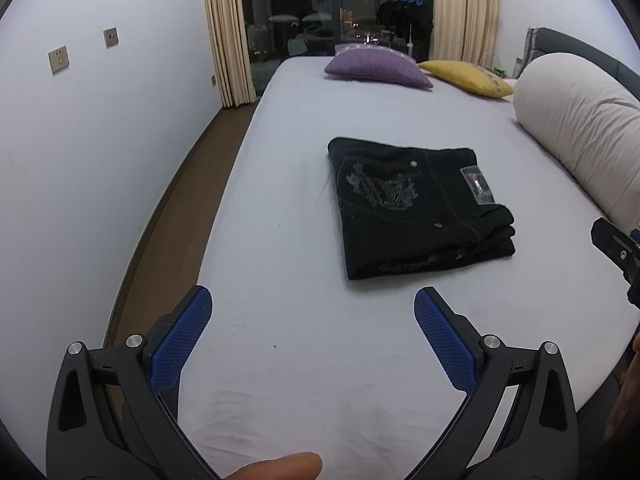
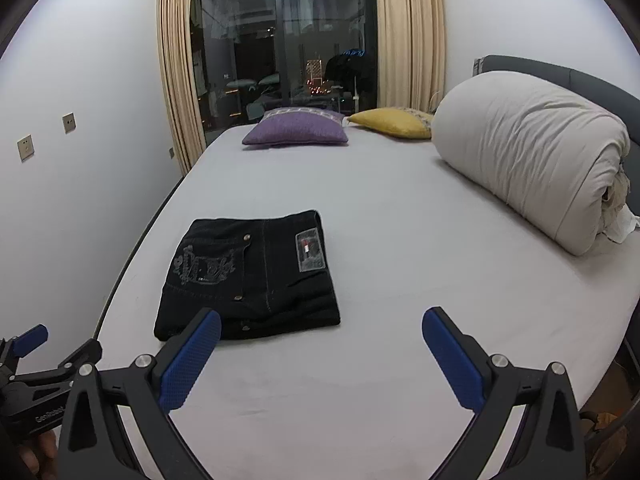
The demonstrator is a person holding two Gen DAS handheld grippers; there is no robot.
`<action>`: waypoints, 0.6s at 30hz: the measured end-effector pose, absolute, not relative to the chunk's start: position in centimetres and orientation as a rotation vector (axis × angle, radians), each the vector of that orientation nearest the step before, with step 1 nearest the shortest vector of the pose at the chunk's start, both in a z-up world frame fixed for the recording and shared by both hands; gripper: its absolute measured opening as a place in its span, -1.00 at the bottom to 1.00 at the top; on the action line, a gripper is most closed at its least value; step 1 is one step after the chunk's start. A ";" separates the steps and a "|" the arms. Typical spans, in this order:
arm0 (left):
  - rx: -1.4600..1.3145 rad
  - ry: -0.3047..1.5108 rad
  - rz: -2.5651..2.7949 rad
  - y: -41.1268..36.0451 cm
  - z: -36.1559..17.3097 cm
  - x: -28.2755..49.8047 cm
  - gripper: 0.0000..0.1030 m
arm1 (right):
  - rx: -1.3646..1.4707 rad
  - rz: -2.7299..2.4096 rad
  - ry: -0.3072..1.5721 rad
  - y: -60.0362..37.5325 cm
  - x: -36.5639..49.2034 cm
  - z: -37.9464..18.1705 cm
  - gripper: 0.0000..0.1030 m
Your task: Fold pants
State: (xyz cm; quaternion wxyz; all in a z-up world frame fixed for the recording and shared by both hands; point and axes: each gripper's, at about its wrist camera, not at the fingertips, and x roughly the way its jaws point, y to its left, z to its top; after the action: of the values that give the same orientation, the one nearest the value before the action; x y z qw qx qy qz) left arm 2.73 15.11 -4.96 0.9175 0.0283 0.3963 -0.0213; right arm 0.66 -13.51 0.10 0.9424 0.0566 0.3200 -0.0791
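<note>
The black jeans (image 1: 420,210) are laid folded on the bed (image 1: 288,240), while both left tongs (image 1: 313,308) and right tongs (image 2: 322,328) are held wide open and empty.

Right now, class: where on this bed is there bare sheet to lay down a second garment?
Bare sheet lies between the folded black pants and the rolled duvet, and nearer, before both open grippers. The far end is crowded by the purple cushion and yellow cushion.

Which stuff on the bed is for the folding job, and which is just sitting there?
For the job:
- black pants, already folded into a neat stack
- left gripper, open
- right gripper, open

Just sitting there:
- purple cushion
- yellow cushion
- rolled white duvet
- bed sheet underneath
</note>
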 end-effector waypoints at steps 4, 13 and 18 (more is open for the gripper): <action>0.056 0.832 -0.033 15.3 -5.6 3.1 1.00 | 0.103 -0.153 0.664 -13.1 0.7 -0.1 1.00; 0.058 0.847 -0.030 15.2 -6.1 3.3 1.00 | 0.097 -0.150 0.680 -12.6 0.9 -0.5 1.00; 0.059 0.854 -0.030 15.1 -6.3 3.5 1.00 | 0.097 -0.148 0.685 -12.5 0.9 -0.5 1.00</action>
State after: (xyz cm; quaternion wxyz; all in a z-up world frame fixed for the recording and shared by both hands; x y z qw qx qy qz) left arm 3.51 15.09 -6.35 0.9098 0.0287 0.4139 -0.0144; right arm 0.91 -12.50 -0.47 0.9382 0.0477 0.3352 -0.0725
